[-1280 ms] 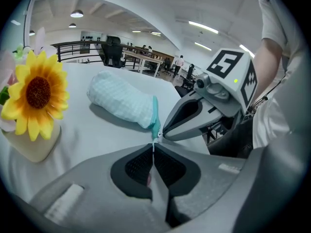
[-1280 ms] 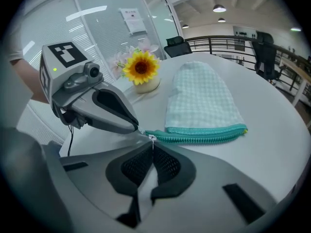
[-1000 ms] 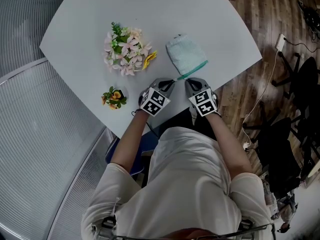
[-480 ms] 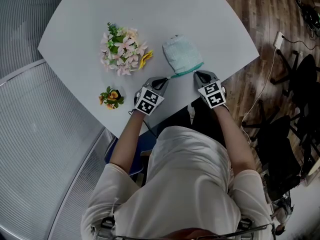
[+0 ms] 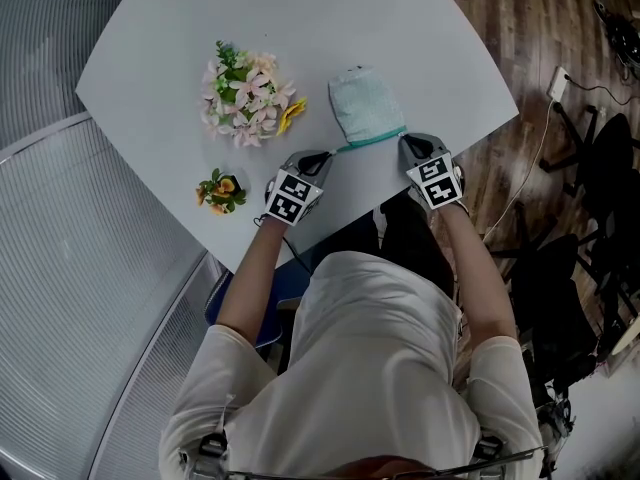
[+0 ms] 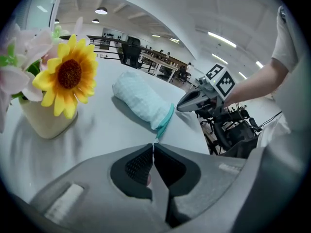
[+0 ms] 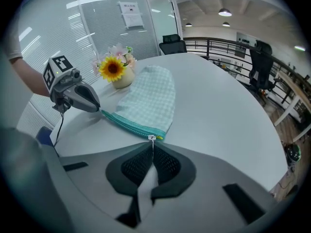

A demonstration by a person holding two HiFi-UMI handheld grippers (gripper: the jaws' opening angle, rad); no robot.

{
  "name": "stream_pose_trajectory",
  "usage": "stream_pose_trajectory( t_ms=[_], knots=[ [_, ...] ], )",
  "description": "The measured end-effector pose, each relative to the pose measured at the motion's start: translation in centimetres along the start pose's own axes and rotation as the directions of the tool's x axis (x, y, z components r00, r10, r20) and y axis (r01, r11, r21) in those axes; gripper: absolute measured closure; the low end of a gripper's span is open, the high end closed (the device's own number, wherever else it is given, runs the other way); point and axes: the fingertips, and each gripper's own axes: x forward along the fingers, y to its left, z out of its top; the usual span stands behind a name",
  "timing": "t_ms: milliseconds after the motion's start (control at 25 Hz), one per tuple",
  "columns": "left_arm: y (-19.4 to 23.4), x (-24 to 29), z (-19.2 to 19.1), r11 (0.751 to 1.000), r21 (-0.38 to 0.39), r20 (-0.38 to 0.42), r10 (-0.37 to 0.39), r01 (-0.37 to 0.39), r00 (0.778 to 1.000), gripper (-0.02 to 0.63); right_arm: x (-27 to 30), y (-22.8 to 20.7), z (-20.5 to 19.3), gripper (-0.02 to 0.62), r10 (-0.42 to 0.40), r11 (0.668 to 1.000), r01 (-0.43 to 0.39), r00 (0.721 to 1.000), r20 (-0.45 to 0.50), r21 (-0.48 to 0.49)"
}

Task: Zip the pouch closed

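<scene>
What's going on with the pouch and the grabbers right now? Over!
Both shut: left gripper on pouch end, right gripper on zipper pull. Zip looks run to that end. Flowers off to the side.

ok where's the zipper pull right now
In the right gripper view, the zipper pull sits at the pouch's right-hand corner, pinched at the tips of the right gripper.
</scene>
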Motion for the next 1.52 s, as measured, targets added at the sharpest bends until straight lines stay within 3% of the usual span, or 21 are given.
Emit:
stream_pose_trajectory(
  t_ms=[160, 320, 600, 960, 1280, 1520],
  knots=[
    [0.0, -0.1, 0.4, 0.998, -0.052, 0.018, 0.023, -0.022, 1.000, 0.576, -0.2, 0.0, 0.3, 0.586, -0.021, 1.000, 0.021, 1.000, 0.007, -0.013],
    [0.2, -0.9, 0.6, 0.996, -0.072, 0.037, 0.048, -0.045, 0.998, 0.508, -0.9, 0.2, 0.2, 0.537, -0.023, 0.999, 0.023, 1.000, -0.001, -0.026],
    [-0.6, -4.2, 2.3, 0.993, -0.097, 0.110, 0.073, -0.062, 0.991, 0.505, -4.5, 0.2, 1.9, 0.538, -0.067, 0.997, 0.068, 0.996, 0.058, -0.028],
    [-4.3, -10.0, 6.6, 0.989, -0.120, 0.238, 0.109, -0.082, 0.965, 0.505, -12.6, 1.5, 6.5, 0.538, -0.103, 0.994, 0.106, 0.976, 0.191, -0.008],
    [-7.5, -16.1, 11.1, 0.976, -0.167, 0.377, 0.193, -0.138, 0.906, 0.506, -19.2, 3.4, 10.4, 0.538, -0.057, 0.994, 0.082, 0.951, 0.303, -0.071],
    [-10.7, -20.1, 14.1, 0.948, -0.234, 0.456, 0.305, -0.218, 0.836, 0.506, -24.7, 3.4, 12.7, 0.538, 0.007, 0.992, 0.042, 0.923, 0.384, -0.118]
  ],
)
